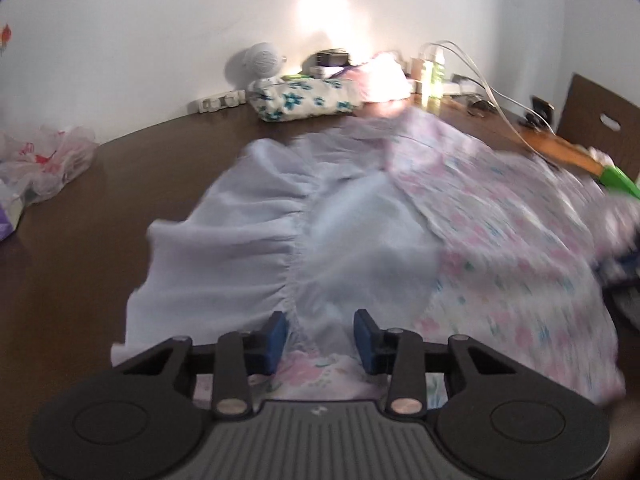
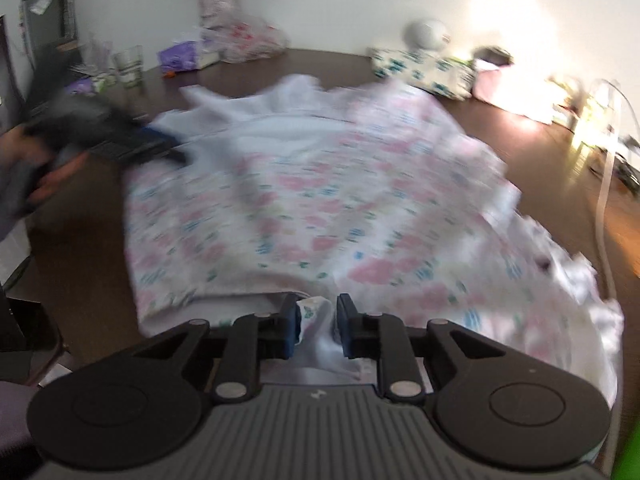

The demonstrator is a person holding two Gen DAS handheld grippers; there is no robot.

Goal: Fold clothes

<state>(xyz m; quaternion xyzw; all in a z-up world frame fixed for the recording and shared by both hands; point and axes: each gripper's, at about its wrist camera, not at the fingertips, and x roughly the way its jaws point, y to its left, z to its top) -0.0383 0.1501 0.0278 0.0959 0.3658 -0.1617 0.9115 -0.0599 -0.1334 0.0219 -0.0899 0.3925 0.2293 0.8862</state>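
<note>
Seen from the left wrist: left gripper [image 1: 320,334] low over the near edge of a floral garment [image 1: 500,232] spread across a dark wooden table [image 1: 80,248], blue pads apart with pale lining between them, whether pinched or merely beneath impossible to tell. Pale inner side turned up on the left, pink-and-blue print on the right. At the far wall, a folded floral bundle [image 1: 298,100], a round white speaker [image 1: 262,60], bottles [image 1: 434,70] and cables; a plastic bag [image 1: 44,164] at far left. Seen from the right wrist, heavily blurred: right gripper [image 2: 318,328] at the garment's [image 2: 320,200] near hem, pads partly closed around a bunched fold of cloth, grasping it. Left gripper [image 2: 160,146] at the cloth's far left edge, held in a hand [image 2: 44,176]. Beyond, a glass [image 2: 130,66] and a vase of flowers [image 2: 216,4] near the wall.
</note>
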